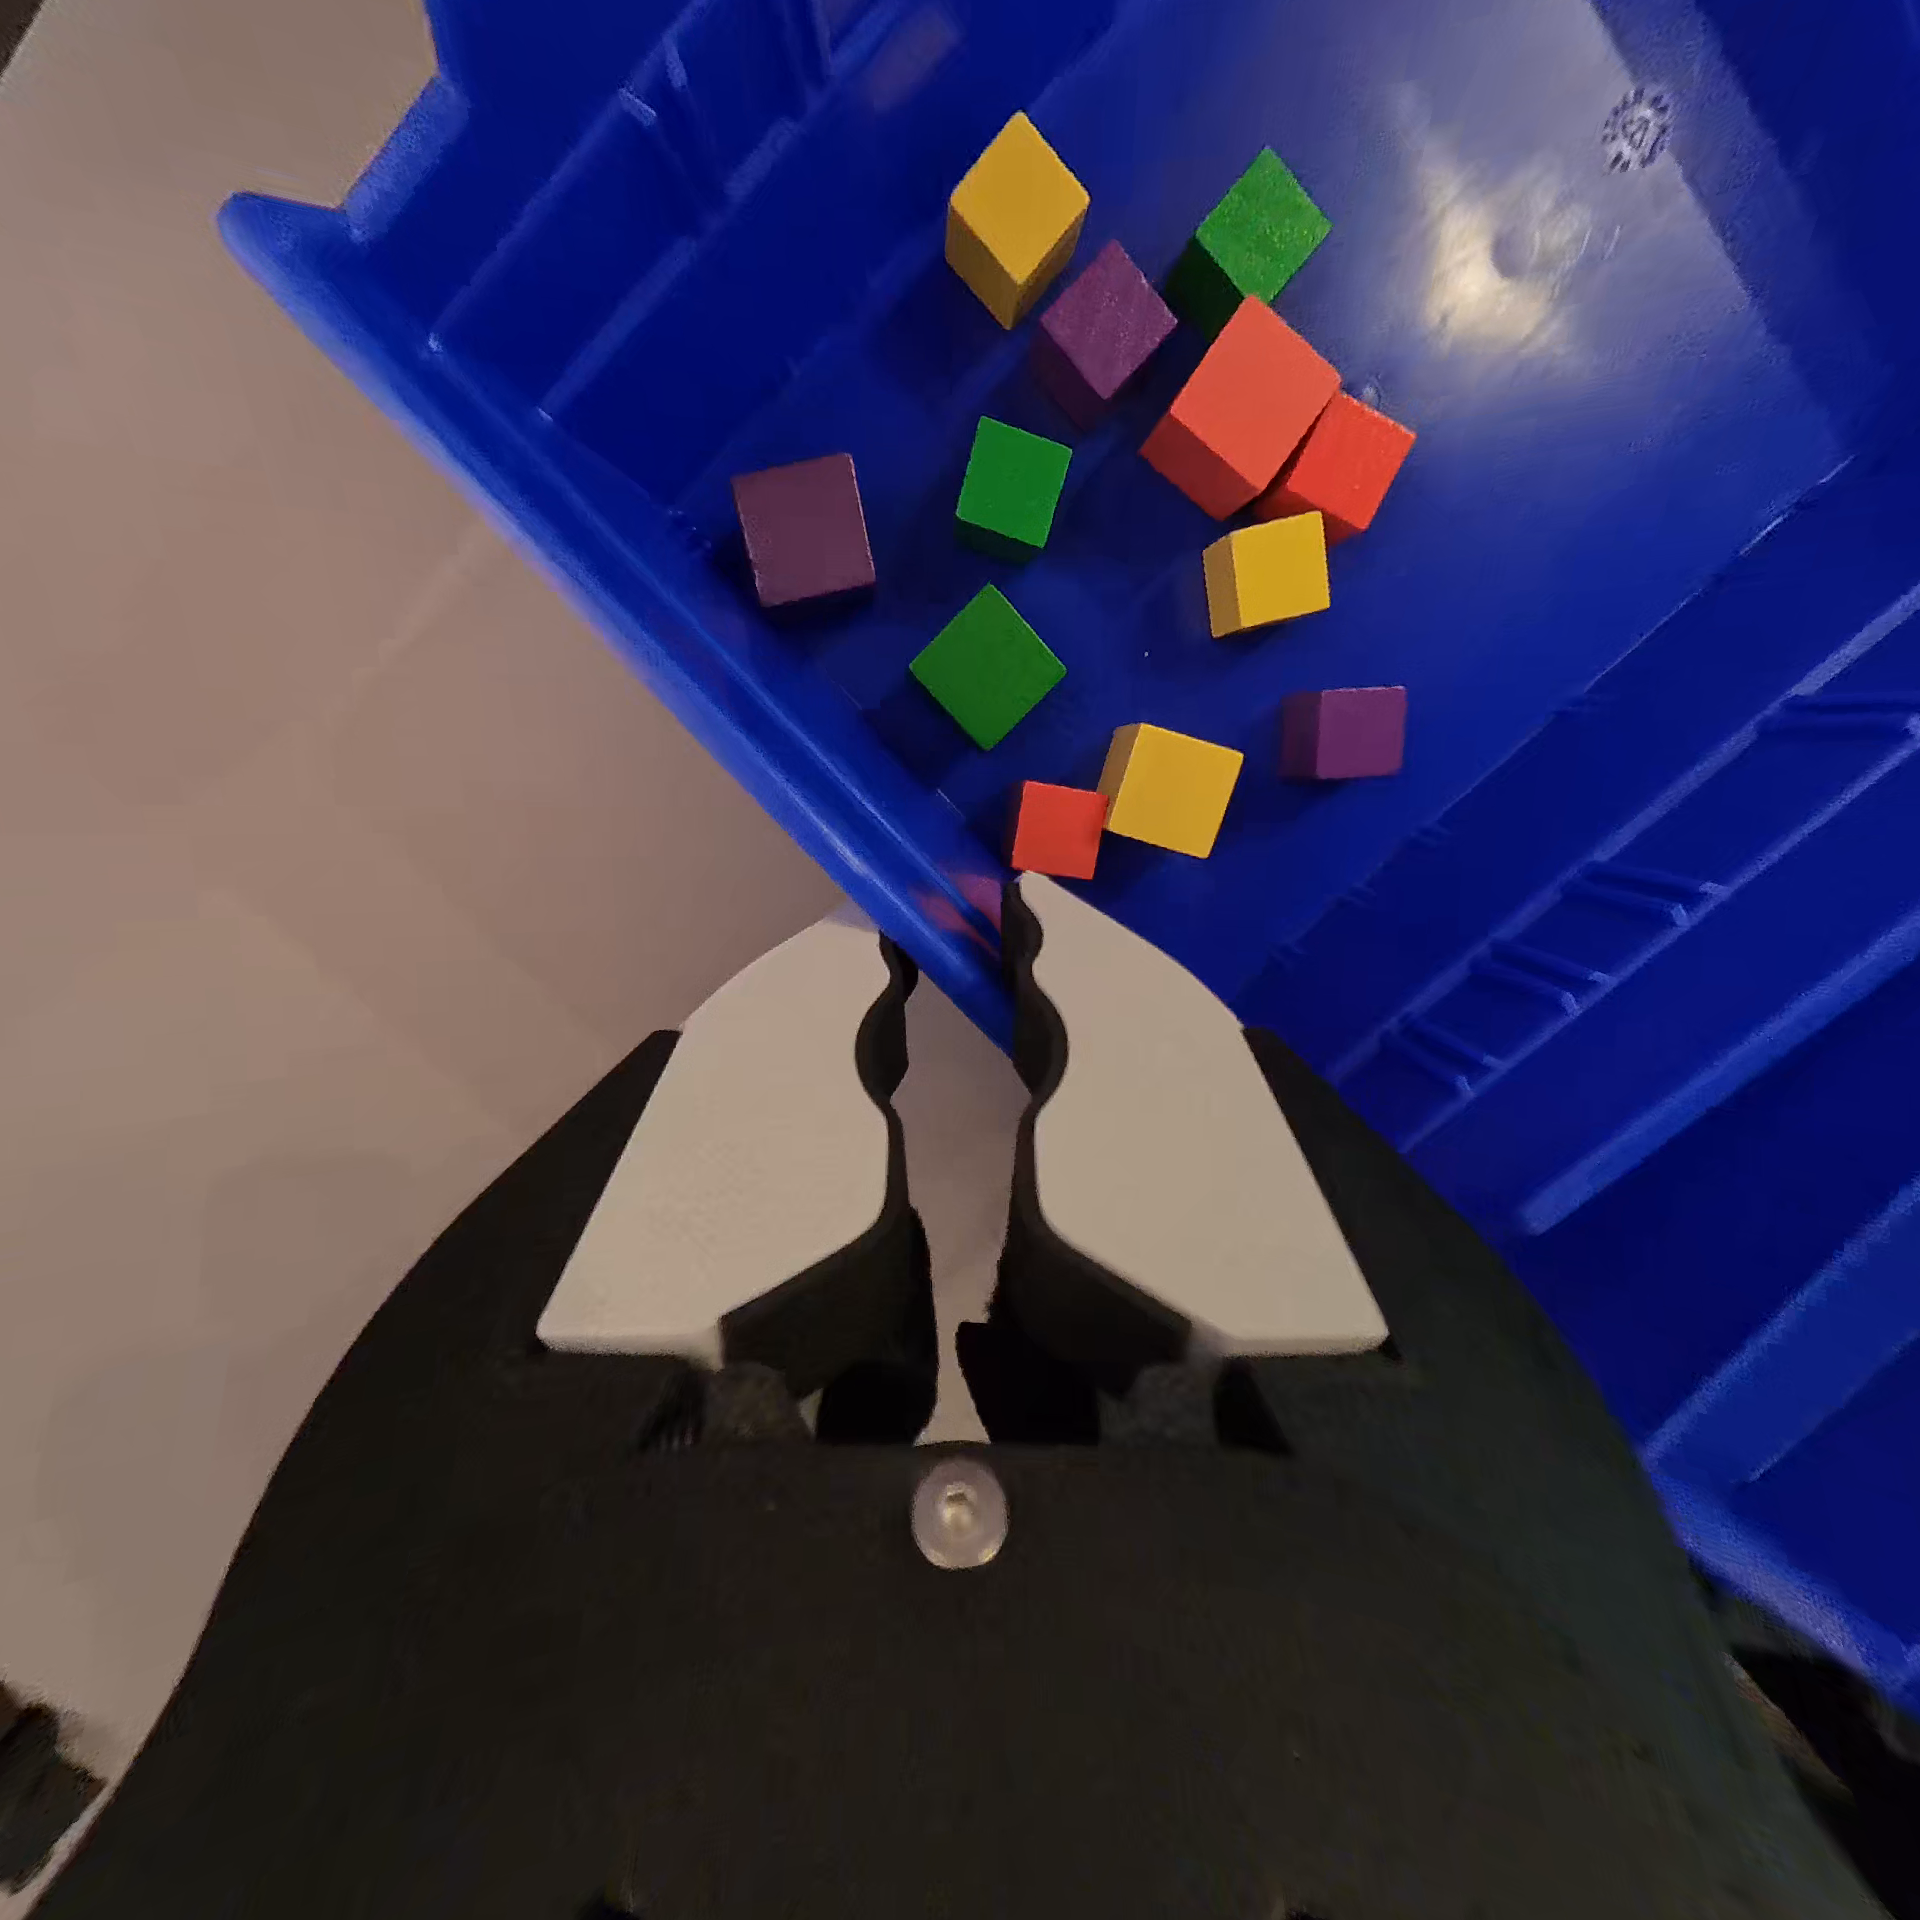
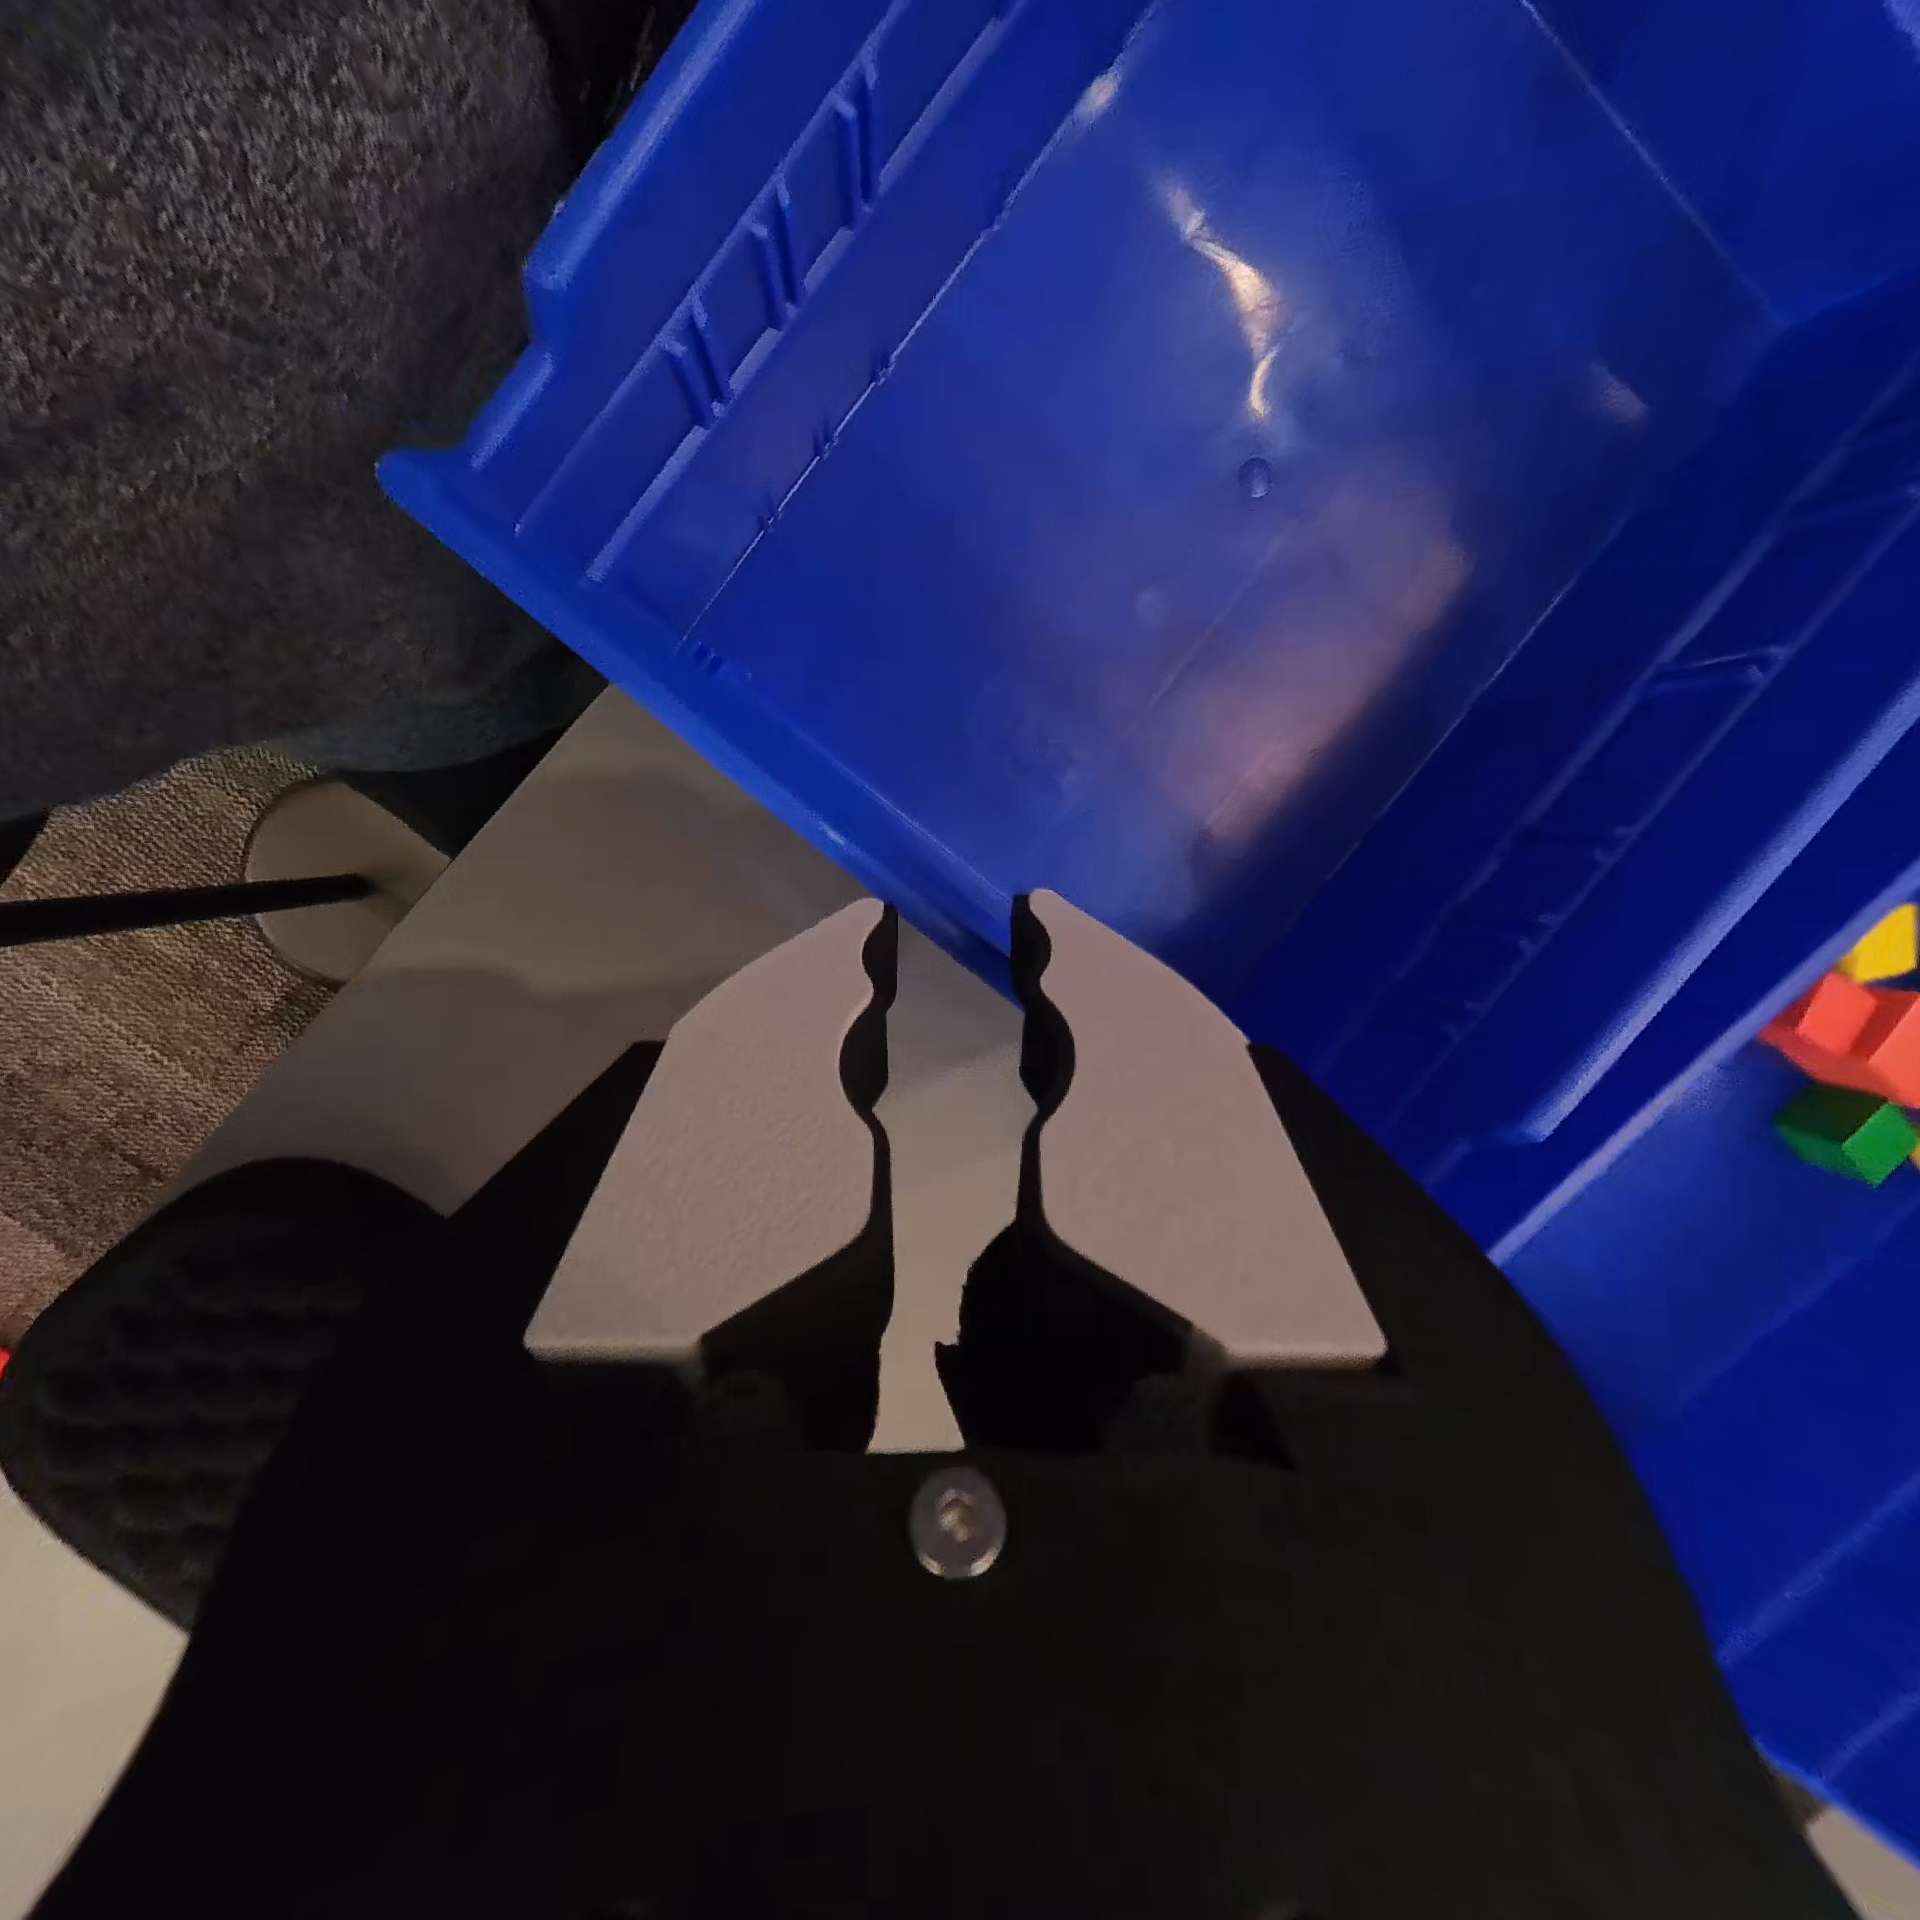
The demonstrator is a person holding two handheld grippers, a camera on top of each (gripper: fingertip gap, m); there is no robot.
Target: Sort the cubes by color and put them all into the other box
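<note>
Evidently sorting has not begun: the left gripper pinches the rim of the cube-filled box, the right gripper straddles the empty box's rim, apparently clamped, so next comes freeing a gripper to pick cubes.

We find no writing, brand, number or sign that can be read in either view. The only mark is a small round moulded stamp on the floor of the blue box that holds the cubes, too blurred and too small for us to make out. The cubes themselves bear plain coloured faces.
</note>
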